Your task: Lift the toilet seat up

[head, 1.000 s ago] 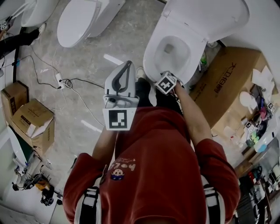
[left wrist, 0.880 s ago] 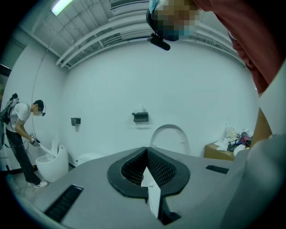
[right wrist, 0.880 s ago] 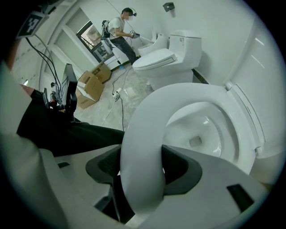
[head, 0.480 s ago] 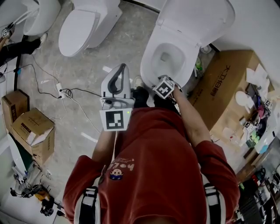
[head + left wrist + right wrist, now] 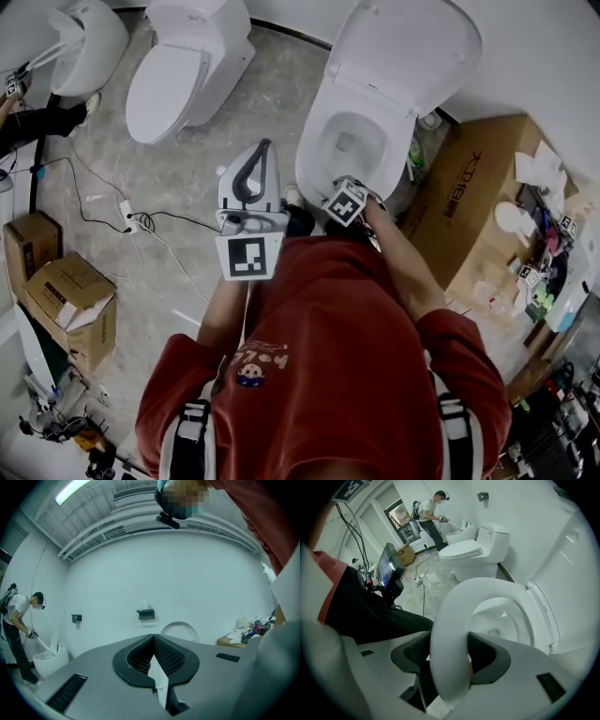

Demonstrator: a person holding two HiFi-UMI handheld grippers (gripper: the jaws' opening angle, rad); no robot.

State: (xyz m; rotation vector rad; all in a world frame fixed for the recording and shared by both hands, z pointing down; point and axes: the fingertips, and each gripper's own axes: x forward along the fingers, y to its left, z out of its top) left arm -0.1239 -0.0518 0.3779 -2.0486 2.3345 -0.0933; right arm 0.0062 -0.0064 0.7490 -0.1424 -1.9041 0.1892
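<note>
Far out to the left of the left gripper (image 5: 265, 150), two small brown cardboard boxes (image 5: 58, 281) sit on the grey stone floor (image 5: 272, 84). Thin black and white cables (image 5: 141, 187) lie between those boxes and the gripper. Ahead of this gripper and to its left stands a second white toilet with its lid down (image 5: 173, 70). The left gripper itself is held in the air by the person in the red sweatshirt (image 5: 328, 356). Its dark jaw tips are pressed together with nothing between them, and they aim at a plain white wall (image 5: 187, 583).

Just to its right, the right gripper (image 5: 449, 653) has its jaws clamped on the front edge of the white oval plastic toilet seat ring (image 5: 445, 620), one pad on each side of the ring. Beyond the jaws, through the ring, lies the white ceramic bowl (image 5: 506, 620). Behind the bowl, the broad white toilet lid (image 5: 403, 47) stands raised against the wall. To the right of the right gripper rests a large flat brown cardboard box (image 5: 478, 197).
</note>
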